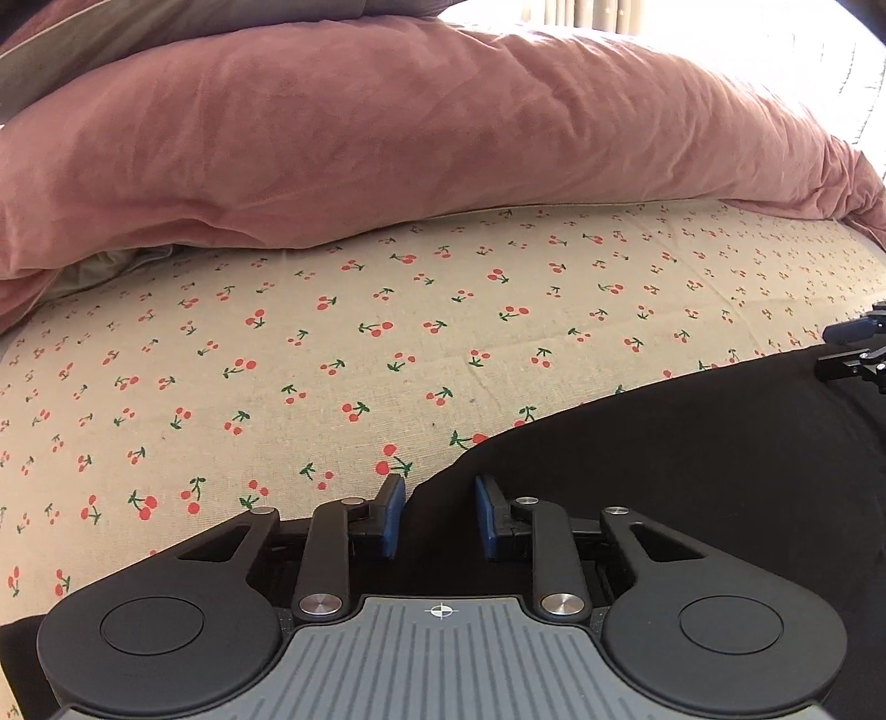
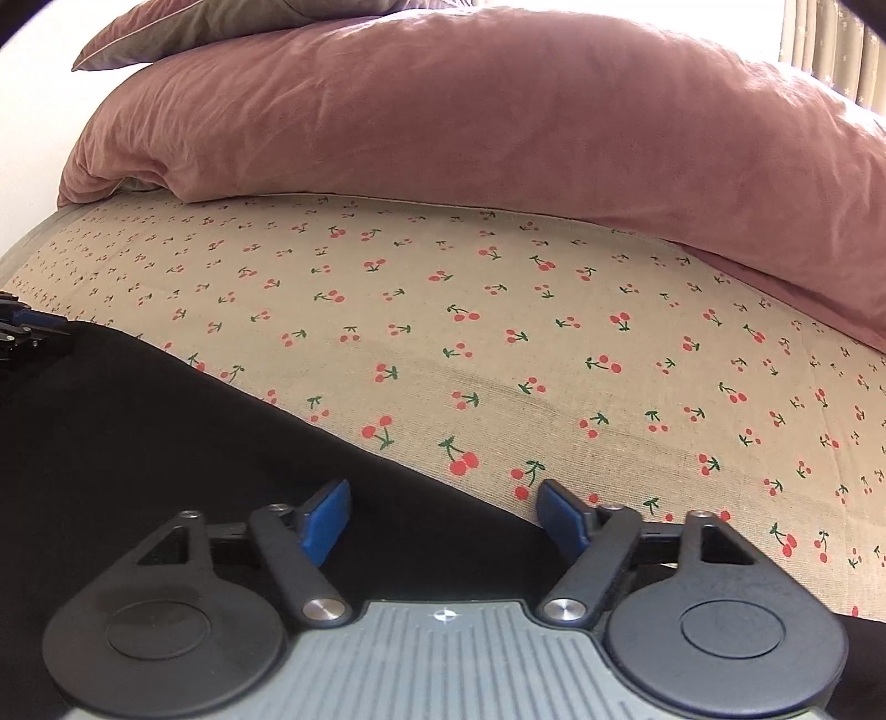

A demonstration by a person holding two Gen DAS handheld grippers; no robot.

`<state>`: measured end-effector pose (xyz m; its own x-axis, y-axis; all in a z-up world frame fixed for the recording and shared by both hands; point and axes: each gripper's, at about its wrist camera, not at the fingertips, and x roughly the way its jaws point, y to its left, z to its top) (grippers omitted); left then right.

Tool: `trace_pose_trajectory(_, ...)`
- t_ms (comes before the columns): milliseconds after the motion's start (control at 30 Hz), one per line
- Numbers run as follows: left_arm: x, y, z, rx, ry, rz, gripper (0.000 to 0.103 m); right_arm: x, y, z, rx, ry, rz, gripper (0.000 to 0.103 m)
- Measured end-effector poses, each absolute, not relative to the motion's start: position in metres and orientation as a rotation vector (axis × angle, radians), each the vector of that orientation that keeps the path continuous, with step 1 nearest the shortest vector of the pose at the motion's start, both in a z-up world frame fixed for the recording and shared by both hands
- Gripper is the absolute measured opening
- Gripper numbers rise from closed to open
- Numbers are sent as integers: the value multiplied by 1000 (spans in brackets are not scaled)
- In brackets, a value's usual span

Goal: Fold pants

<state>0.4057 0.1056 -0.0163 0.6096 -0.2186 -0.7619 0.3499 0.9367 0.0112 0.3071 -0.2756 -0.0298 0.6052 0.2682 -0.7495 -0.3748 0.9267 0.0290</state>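
Note:
Black pants lie flat on a cherry-print bed sheet. In the left wrist view my left gripper is open, its blue pads straddling the pants' left edge, low over the cloth. In the right wrist view the pants fill the lower left, and my right gripper is open wide over their right edge. Each gripper shows at the other view's side: the right gripper at the far right, the left gripper at the far left.
A bulky pink duvet lies across the back of the bed, also in the right wrist view. A grey-pink pillow sits behind it. Curtains hang at the far right. The sheet stretches between pants and duvet.

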Motion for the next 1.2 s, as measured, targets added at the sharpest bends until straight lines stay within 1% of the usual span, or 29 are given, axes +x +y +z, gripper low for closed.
trace_pose_trajectory(33, 404, 105, -16, 160, 847, -315, 19, 307, -274, -28, -138, 844, 381, 47)
trace_pose_trajectory(67, 403, 104, -16, 152, 840, -293, 13, 305, -275, -26, -137, 844, 387, 30)
trace_pose_trajectory(100, 401, 104, -14, 139, 834, -275, 11, 303, -274, -25, -132, 845, 393, 18)
trace_pose_trajectory(133, 399, 104, -12, 123, 828, -262, 10, 302, -271, -24, -128, 847, 385, 8)
trace_pose_trajectory(167, 397, 104, -10, 114, 820, -252, 7, 301, -267, -23, -131, 845, 359, 6)
trace_pose_trajectory(233, 389, 101, -2, 105, 801, -237, 5, 298, -261, -21, -153, 836, 320, 3)
trace_pose_trajectory(433, 350, 106, 37, 62, 733, -231, 4, 269, -255, 11, -149, 770, 253, 2)
trace_pose_trajectory(567, 310, 112, 63, 41, 690, -243, 4, 225, -262, 47, -128, 713, 261, 2)
trace_pose_trajectory(767, 229, 122, 82, 20, 639, -242, 4, 145, -266, 80, -104, 647, 271, 2)
trace_pose_trajectory(900, 171, 135, 77, -43, 655, -232, 4, 86, -267, 81, -83, 613, 291, 2)
trace_pose_trajectory(1000, 133, 149, 61, -97, 687, -223, 4, 48, -264, 73, -65, 609, 324, 2)
trace_pose_trajectory(1200, 77, 171, 24, -154, 751, -210, 4, -4, -258, 37, -42, 656, 368, 2)
